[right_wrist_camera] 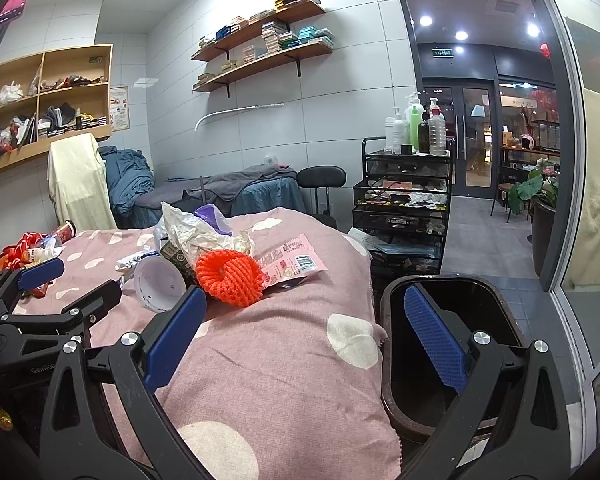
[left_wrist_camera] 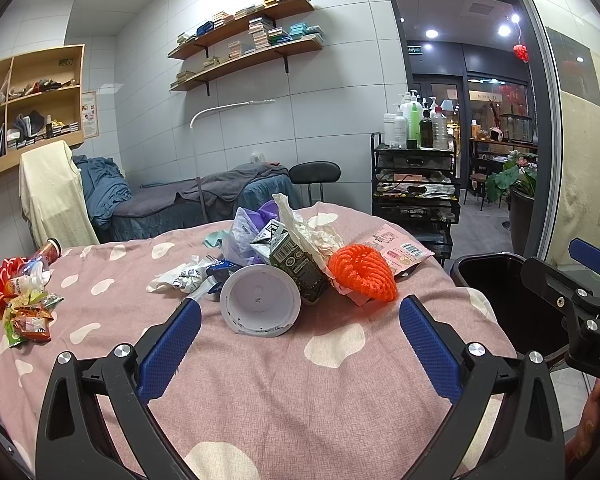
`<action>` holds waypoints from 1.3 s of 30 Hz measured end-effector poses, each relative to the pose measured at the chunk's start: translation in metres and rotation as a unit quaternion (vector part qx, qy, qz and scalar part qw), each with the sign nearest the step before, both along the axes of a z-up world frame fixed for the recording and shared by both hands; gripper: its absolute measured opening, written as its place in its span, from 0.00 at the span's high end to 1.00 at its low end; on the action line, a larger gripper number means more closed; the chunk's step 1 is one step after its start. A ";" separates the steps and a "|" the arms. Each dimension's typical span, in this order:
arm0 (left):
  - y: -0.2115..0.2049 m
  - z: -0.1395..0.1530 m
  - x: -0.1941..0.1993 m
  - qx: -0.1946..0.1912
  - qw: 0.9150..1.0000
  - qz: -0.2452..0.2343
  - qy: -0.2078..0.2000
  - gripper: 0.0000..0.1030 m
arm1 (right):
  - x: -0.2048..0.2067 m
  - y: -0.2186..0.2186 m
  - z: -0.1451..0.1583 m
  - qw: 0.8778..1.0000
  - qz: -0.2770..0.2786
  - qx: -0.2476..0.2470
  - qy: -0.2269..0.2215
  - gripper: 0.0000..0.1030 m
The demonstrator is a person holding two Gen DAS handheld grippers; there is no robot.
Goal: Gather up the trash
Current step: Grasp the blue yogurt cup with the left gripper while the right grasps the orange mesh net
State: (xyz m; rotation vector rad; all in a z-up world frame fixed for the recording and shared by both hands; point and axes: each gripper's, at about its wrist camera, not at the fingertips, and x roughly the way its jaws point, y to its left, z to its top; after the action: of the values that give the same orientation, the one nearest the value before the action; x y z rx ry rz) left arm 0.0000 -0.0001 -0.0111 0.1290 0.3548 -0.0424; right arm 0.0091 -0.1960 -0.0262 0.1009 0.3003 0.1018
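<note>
A trash pile lies on the pink spotted bed cover (left_wrist_camera: 300, 380): a white paper cup (left_wrist_camera: 260, 300) on its side, a green carton (left_wrist_camera: 296, 260), an orange foam net (left_wrist_camera: 362, 274), crumpled paper (left_wrist_camera: 312, 228), a purple bag (left_wrist_camera: 248, 228) and a pink wrapper (left_wrist_camera: 400, 250). My left gripper (left_wrist_camera: 300, 344) is open and empty, just short of the cup. My right gripper (right_wrist_camera: 306, 336) is open and empty at the bed's right edge, its right finger over the black bin (right_wrist_camera: 452, 344). The net (right_wrist_camera: 230, 278) and cup (right_wrist_camera: 160, 284) lie ahead of it to the left.
More wrappers and a bottle (left_wrist_camera: 24, 300) lie at the bed's left side. The black bin (left_wrist_camera: 508, 300) stands on the floor right of the bed. A black drawer cart with bottles (right_wrist_camera: 404, 200) stands behind the bed, beside a doorway. A second bed (left_wrist_camera: 204, 196) stands at the wall.
</note>
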 end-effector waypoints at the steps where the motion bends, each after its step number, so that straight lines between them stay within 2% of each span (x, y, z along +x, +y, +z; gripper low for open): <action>1: 0.000 -0.001 0.000 0.000 1.000 0.000 0.002 0.05 | 0.001 0.000 -0.001 1.000 0.000 -0.001 0.001 0.05; 5: 0.002 -0.008 0.004 0.003 1.000 -0.001 0.017 0.05 | 0.006 0.003 -0.003 1.000 0.008 -0.010 0.011 0.05; 9: 0.011 -0.015 0.015 0.002 0.999 -0.009 0.052 0.05 | 0.020 0.014 -0.009 0.998 0.038 -0.031 0.042 0.05; 12: 0.022 -0.018 0.023 0.014 0.998 -0.004 0.062 0.05 | 0.032 0.022 -0.014 0.996 0.052 -0.047 0.060 0.05; 24: 0.065 -0.026 0.095 0.052 0.989 0.016 0.139 0.05 | 0.107 0.057 -0.015 0.981 0.132 -0.071 0.126 0.05; 27: 0.066 -0.031 0.110 0.067 0.986 0.015 0.155 0.14 | 0.123 0.068 -0.015 0.975 0.147 -0.088 0.139 0.05; 33: 0.066 -0.039 0.141 0.073 0.978 0.010 0.194 0.32 | 0.153 0.086 -0.021 0.965 0.165 -0.120 0.166 0.05; 35: 0.065 -0.042 0.147 0.077 0.976 0.013 0.204 0.40 | 0.163 0.092 -0.024 0.962 0.163 -0.133 0.172 0.08; 37: 0.065 -0.045 0.151 0.070 0.973 0.013 0.217 0.52 | 0.169 0.095 -0.028 0.959 0.168 -0.136 0.183 0.21; 39: 0.066 -0.047 0.152 0.067 0.972 0.017 0.225 0.60 | 0.177 0.098 -0.032 0.954 0.180 -0.132 0.199 0.43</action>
State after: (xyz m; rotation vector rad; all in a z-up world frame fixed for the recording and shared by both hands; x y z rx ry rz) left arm 0.1519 0.0655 -0.0578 0.2474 0.8141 -0.0124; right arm 0.1859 -0.0984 -0.0586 -0.2049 0.7318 0.4044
